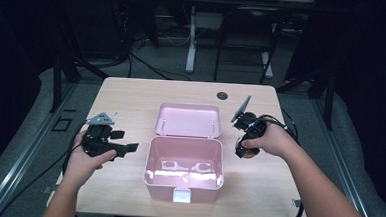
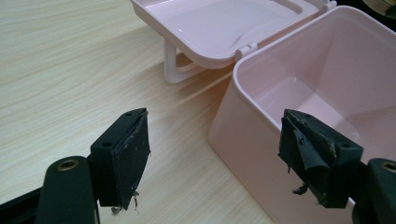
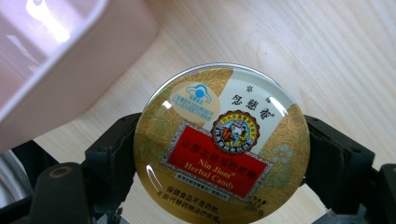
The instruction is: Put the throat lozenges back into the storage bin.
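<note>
The right hand-held gripper [image 3: 219,163] clamps the candy tin [image 3: 222,144] between its jaws, at 3 o'clock of the pink box [image 1: 183,180]; the left hand-held gripper [image 2: 219,158] gapes, released.

One pale wooden table [image 1: 131,100] carries one open pink plastic box [image 1: 184,169] with one hinged lid [image 1: 187,120] laid back behind it. One round gold herbal-candy tin [image 3: 221,145] is present. Two black handheld grippers are there, one left [image 1: 129,148] and one right [image 1: 243,150], each with two fingers.
</note>
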Demonstrator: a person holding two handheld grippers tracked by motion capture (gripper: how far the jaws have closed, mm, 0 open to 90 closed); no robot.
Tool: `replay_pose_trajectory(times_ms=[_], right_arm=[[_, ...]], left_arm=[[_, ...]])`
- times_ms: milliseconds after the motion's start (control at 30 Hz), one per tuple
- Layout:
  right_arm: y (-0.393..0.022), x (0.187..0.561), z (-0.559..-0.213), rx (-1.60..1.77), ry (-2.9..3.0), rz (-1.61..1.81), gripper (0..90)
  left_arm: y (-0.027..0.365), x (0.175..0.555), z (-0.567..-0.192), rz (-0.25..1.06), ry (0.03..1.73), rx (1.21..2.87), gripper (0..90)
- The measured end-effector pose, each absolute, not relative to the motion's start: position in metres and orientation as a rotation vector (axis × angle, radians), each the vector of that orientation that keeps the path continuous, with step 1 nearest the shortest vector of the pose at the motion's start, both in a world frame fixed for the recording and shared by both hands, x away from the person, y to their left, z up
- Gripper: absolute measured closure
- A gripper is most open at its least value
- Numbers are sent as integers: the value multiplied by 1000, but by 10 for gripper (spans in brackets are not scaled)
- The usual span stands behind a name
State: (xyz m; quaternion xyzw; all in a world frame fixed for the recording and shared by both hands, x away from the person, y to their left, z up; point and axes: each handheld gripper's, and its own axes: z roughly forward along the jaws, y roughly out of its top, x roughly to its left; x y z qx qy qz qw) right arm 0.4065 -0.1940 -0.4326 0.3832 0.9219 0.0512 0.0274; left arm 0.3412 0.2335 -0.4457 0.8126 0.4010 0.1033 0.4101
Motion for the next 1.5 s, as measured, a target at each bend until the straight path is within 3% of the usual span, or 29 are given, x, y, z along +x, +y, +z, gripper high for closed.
replay_pose_trajectory(times_ms=[900,1500], right_arm=[[-158,395,-390,928,2925,189,199],[-129,387,-393,747,2991,177,199]], left_arm=[[234,341,-447,264,1015,2046,249],[232,342,-449,259,1022,2054,250]])
